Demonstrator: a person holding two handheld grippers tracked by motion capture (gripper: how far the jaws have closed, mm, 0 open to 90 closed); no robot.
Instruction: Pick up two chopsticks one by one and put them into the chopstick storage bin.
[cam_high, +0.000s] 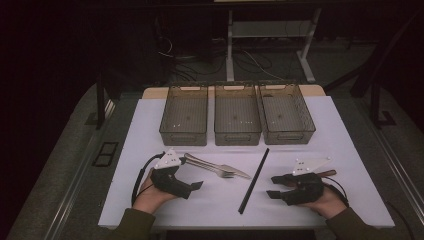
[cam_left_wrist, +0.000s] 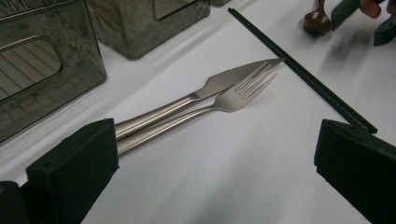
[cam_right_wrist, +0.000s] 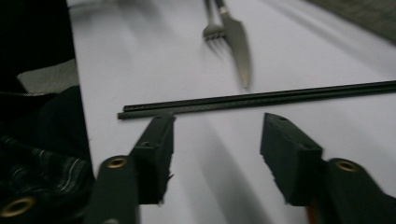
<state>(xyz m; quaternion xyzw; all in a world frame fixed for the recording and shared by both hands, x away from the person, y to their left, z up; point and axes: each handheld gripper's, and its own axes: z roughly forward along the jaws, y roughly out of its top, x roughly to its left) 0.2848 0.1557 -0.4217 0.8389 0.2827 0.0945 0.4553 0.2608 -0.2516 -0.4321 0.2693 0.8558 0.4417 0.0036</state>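
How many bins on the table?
3, in a row at the table's far edge: left bin, middle bin, right bin. All look empty.

A white table (cam_high: 150, 145) carries three clear bins (cam_high: 236, 120) in a row; nearer than the bins lie a knife (cam_high: 210, 164) and fork (cam_high: 220, 171) touching, and black chopsticks (cam_high: 254, 180) right of them

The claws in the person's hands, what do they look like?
Each claw is black and chunky, with two blocky black jaws. The left claw has a pale three-cornered plate on top and a black cable looping behind it. The right claw carries the same kind of plate, dotted with small marks, and a cable too. Brass-coloured rivets show at its jaw joints in the right gripper view. The person wears dark olive sleeves.
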